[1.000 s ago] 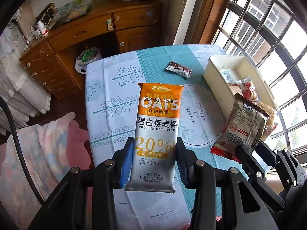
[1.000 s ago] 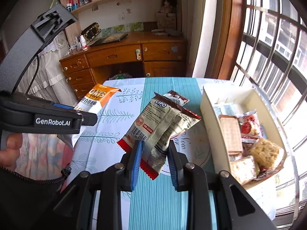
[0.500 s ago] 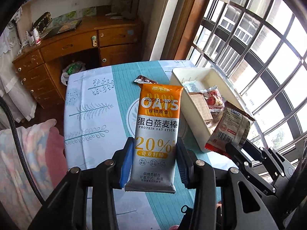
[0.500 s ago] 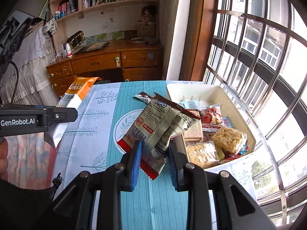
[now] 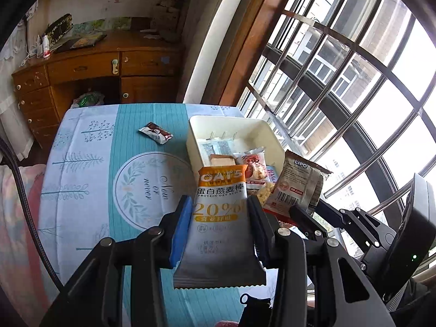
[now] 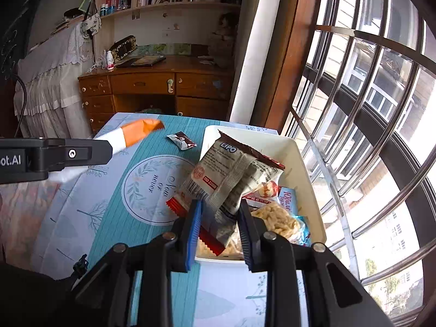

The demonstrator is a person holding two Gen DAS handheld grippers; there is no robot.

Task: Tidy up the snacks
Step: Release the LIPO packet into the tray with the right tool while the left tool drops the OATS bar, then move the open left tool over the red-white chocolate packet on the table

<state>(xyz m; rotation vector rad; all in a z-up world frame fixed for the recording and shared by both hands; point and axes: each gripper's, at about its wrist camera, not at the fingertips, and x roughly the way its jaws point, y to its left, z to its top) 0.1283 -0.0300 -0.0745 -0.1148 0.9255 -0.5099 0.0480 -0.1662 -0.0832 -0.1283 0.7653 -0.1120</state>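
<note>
Oat stick packet [image 5: 220, 219] clenched upright between the fingers of our left gripper [image 5: 219, 227]. A second ago it hung over bare tablecloth; now its top edge overlaps the near corner of the white bin [image 5: 268, 133], which has swung from 2 o'clock toward 12 in the left view. We read that as the carry nearly done, release not yet made.

Lipo wafer packet [image 6: 231, 179] pinched by its lower end in our right gripper [image 6: 219, 218], tilted toward 1 o'clock. Earlier the bin sat off at 3 o'clock in the right view; now the packet hangs directly above the bin's near half, over the loose snacks [image 6: 275, 219] already inside. Whether it touches them we cannot tell.

Small brown sachet [image 5: 156, 133] lies alone on the bench [image 5: 81, 169] at 11 o'clock from the oat stick, just beside the bin's left wall, same spot on the cloth as before.

Our judgement: both packets are close to drop position, and the sachet is the one item left out afterwards. The bin's near half is crowded; the far end [image 6: 261, 141] looks free.
</note>
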